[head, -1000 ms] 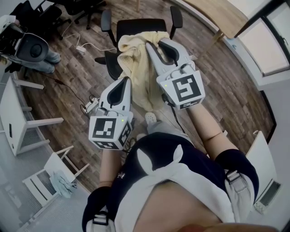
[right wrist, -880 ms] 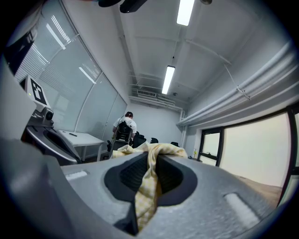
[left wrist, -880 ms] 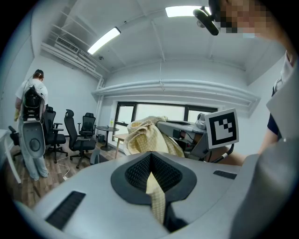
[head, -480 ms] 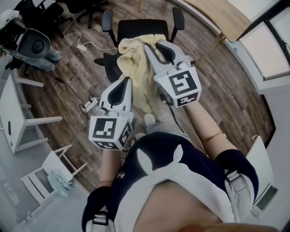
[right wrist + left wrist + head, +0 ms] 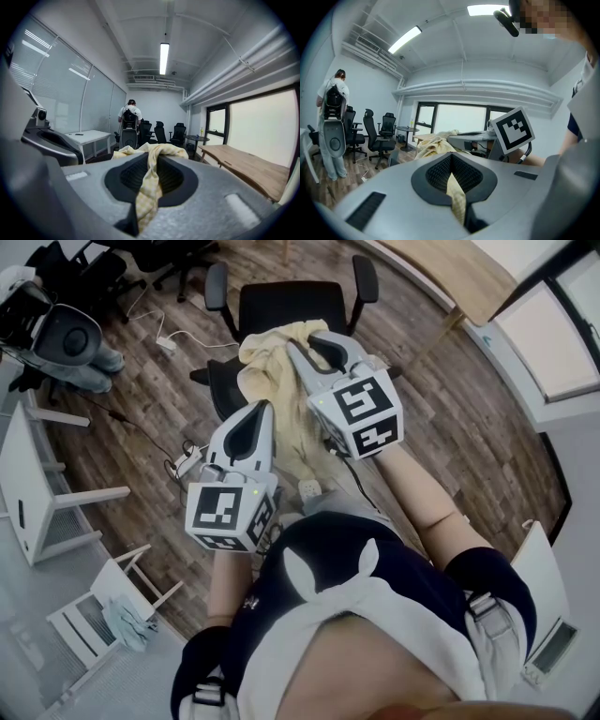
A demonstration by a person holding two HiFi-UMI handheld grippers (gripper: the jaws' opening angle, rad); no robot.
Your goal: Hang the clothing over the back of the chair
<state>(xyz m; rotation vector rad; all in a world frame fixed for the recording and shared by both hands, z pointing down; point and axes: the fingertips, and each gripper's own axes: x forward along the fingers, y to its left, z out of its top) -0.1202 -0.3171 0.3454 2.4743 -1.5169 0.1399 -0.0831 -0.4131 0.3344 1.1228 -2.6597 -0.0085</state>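
Two grippers hold one pale yellow cloth point(image 5: 267, 367) above a black office chair point(image 5: 286, 304) on a wood floor point(image 5: 441, 418). The left gripper point(image 5: 264, 411) is clenched on a narrow fold of it. The right gripper point(image 5: 302, 341) is clamped on a thicker twist that drapes over its jaws.

Only the head view shows the whole layout. The cloth is bunched over the near part of the chair, between the armrests and the person, and trails down toward the person's legs. Whether it rests on the chair cannot be told from above. This view also shows a power strip point(image 5: 168, 340) with its cable on the floor and a white chair point(image 5: 98, 601) at lower left.

The gripper views show what the head view hides, namely the cloth pinched deep in each pair of jaws. The left gripper view looks across to the right gripper's marker cube and takes in a row of black office chairs point(image 5: 380, 137) by the window. The right gripper view shows a long ceiling lamp point(image 5: 164, 51), a white desk point(image 5: 91, 136) and a wooden table point(image 5: 243, 165). A person point(image 5: 129, 115) stands with their back turned at the far end of the room and shows in both gripper views.

Compared with a second ago, the right gripper has shifted left and farther over the chair in the head view. Its marker cube has rolled to a new slant. The bunch of cloth has gone with it and sits more to the left. The left gripper is nearly where it was, and both grips are unchanged.
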